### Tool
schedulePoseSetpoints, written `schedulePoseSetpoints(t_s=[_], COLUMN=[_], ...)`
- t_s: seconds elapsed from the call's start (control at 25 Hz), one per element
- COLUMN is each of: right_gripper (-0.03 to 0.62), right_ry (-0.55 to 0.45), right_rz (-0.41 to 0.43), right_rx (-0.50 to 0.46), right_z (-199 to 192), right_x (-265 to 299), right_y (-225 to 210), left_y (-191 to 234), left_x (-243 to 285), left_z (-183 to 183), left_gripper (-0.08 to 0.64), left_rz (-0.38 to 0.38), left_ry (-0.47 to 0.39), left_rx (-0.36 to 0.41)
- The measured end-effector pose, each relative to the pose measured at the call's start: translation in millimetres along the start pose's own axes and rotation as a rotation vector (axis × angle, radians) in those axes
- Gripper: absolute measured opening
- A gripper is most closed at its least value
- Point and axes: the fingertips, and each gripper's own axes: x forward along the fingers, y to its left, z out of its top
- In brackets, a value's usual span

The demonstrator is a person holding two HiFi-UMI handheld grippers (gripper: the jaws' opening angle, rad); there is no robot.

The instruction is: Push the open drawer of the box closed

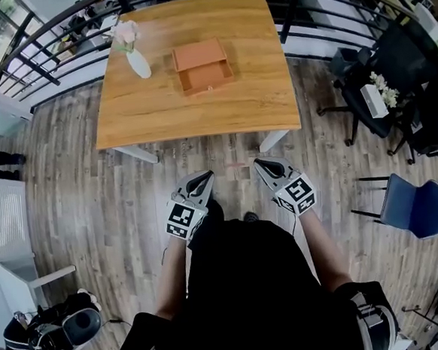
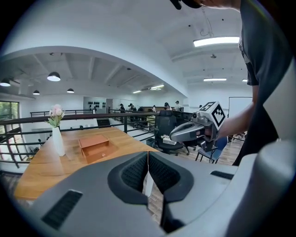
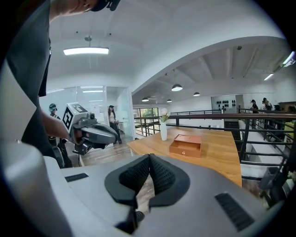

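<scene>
An orange-brown box (image 1: 198,56) sits on the wooden table (image 1: 259,103), its drawer (image 1: 207,78) pulled out toward me. The same box shows in the left gripper view (image 2: 95,147) and in the right gripper view (image 3: 186,145). I hold both grippers over the floor near my body, well short of the table. The left gripper (image 1: 203,178) is shut, its pads meeting with nothing between them (image 2: 147,155). The right gripper (image 1: 263,164) is shut and empty too (image 3: 149,157). Each gripper also sees the other one beside it.
A white vase with pink flowers (image 1: 136,58) stands left of the box. A black railing (image 1: 42,37) runs behind the table. A black office chair (image 1: 378,82) and a blue chair (image 1: 414,208) stand at the right. A backpack (image 1: 65,330) lies lower left.
</scene>
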Motion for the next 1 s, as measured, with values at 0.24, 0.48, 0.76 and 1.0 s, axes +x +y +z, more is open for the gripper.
schedulePoseSetpoints(t_s=[0.24,0.48,0.76,1.0], right_gripper=[0.016,0.017,0.017,0.017], right_ry=[0.003,0.004,0.024,0.044], right_rz=[-0.094,-0.172,-0.227,-0.234], right_rx=[0.024,0.066,0.114,0.116], right_z=[29.4,49.0,55.8,61.6], right_x=[65.3,125.7,174.6,213.1], right_y=[-21.4,-37.3,-42.7,-40.2], left_y=[82.3,152.0,205.7,243.1], left_x=[13.0,26.3,29.4,20.9], left_z=[10.6,19.1,19.2,8.0], left_gripper=[0.025,0.025,0.025,0.025], left_rz=[-0.078,-0.155,-0.214,-0.219], left_ry=[-0.009,0.005,0.009,0.014], left_rx=[0.015,0.045,0.065,0.044])
